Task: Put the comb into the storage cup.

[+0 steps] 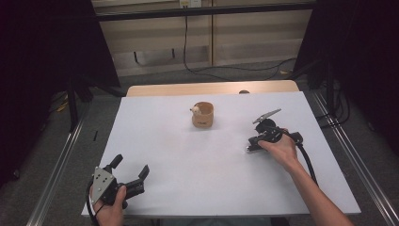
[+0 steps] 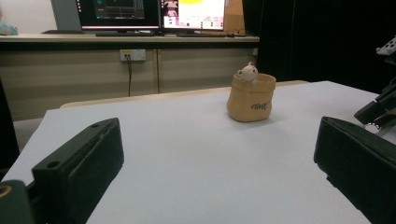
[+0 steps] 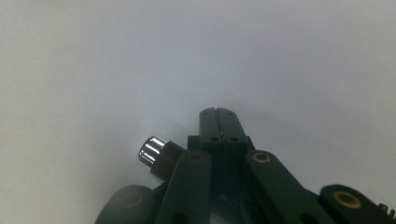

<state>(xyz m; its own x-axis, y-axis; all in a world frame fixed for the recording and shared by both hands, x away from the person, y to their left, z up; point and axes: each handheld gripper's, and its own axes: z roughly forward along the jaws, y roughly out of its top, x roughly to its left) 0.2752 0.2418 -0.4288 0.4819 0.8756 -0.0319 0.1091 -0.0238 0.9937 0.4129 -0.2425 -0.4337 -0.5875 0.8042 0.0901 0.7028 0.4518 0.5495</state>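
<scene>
Left gripper fingers spread wide, empty; right gripper fingers pressed together, holding nothing. Soft tan pouch alone mid-worktop — could tip or slide under a clumsy nudge.

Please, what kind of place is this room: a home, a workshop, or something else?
Probably a lab or office set up for recording. A white table stands inside a black frame with dark curtains, cables run along the floor, and computer monitors sit on a long desk behind the small tan pouch.
</scene>
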